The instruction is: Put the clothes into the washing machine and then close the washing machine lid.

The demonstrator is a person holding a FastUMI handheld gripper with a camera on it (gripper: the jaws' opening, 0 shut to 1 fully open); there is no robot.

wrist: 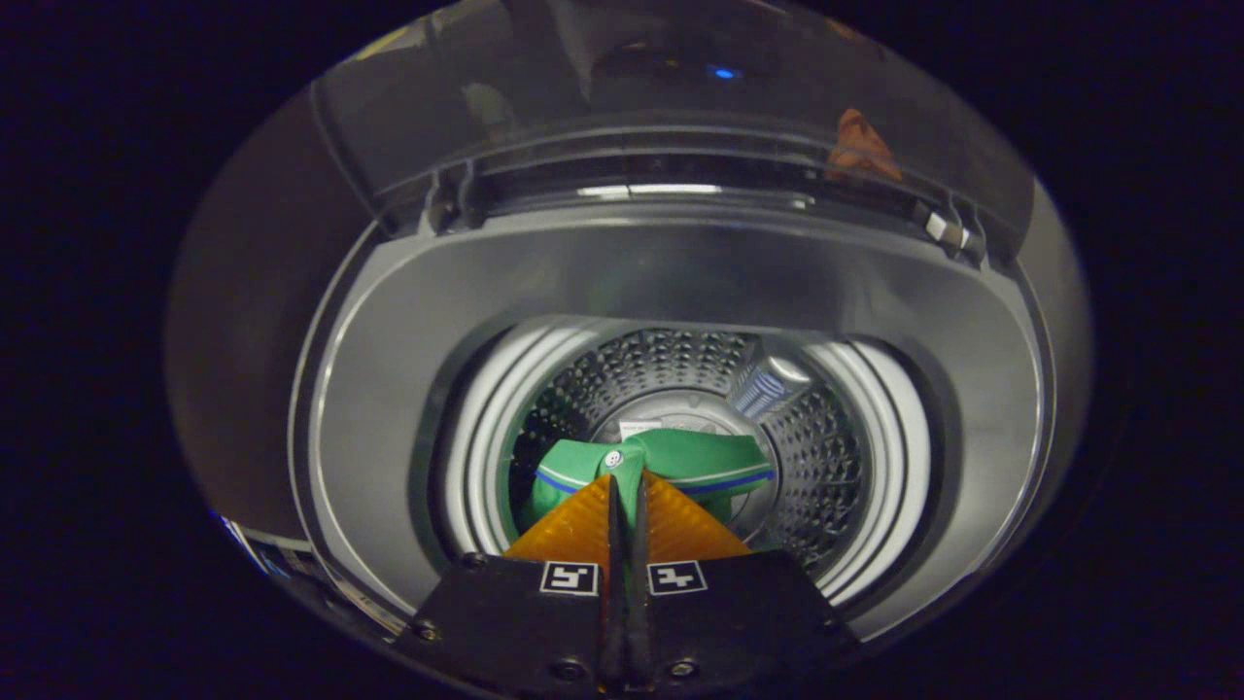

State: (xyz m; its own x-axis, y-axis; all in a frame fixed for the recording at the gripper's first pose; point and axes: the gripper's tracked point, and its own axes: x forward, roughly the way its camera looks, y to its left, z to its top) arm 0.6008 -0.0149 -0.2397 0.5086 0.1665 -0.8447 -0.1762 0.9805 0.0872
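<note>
green shirt (661, 467) pinched between closed fingers (680, 525), hanging inside washing machine drum (826, 437).

Poised above the open washing machine (680, 282), looking down into its drum (826, 457). Tongs (627, 486) pressed together on a fold of the shirt (680, 462), which hangs inside the drum, just ahead of the tips. Lid (632, 87) raised at the far side, behind the opening.
</note>
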